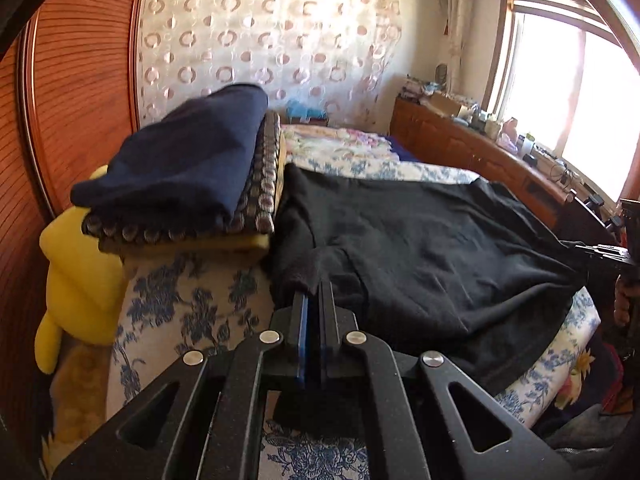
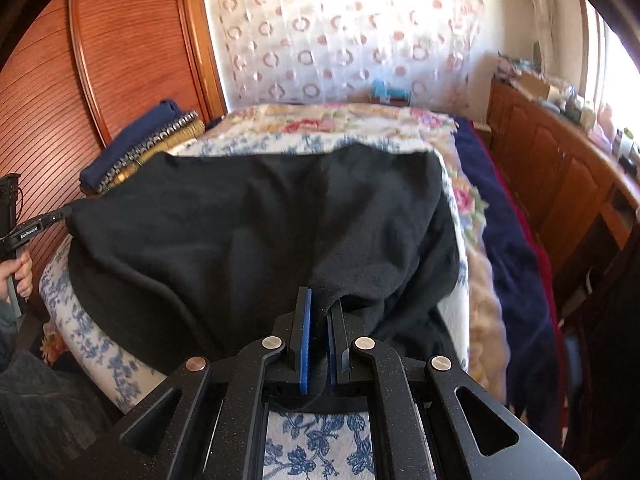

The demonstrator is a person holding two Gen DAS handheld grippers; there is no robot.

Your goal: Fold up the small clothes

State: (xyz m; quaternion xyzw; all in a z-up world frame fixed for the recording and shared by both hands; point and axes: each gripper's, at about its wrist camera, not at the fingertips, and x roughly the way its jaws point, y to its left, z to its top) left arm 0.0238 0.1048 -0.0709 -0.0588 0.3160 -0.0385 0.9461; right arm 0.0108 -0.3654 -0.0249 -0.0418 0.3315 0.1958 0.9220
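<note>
A black garment [image 1: 420, 240] lies spread over the near end of the bed; it also shows in the right wrist view [image 2: 248, 232]. My left gripper [image 1: 314, 292] is shut on the garment's near left corner. My right gripper [image 2: 322, 304] is shut on its near right corner, with black cloth pinched between the blue pads. The left gripper [image 2: 60, 213] shows at the left edge of the right wrist view, holding the cloth's corner. The right gripper's body [image 1: 608, 252] shows at the right edge of the left wrist view.
A stack of folded clothes, navy on top [image 1: 180, 168], sits on the bed's left side beside a yellow plush toy [image 1: 80, 280]. The bed has a blue floral cover [image 1: 192, 304]. A wooden cabinet [image 2: 560, 168] with clutter runs along the right. A wooden wardrobe [image 2: 120, 60] stands at left.
</note>
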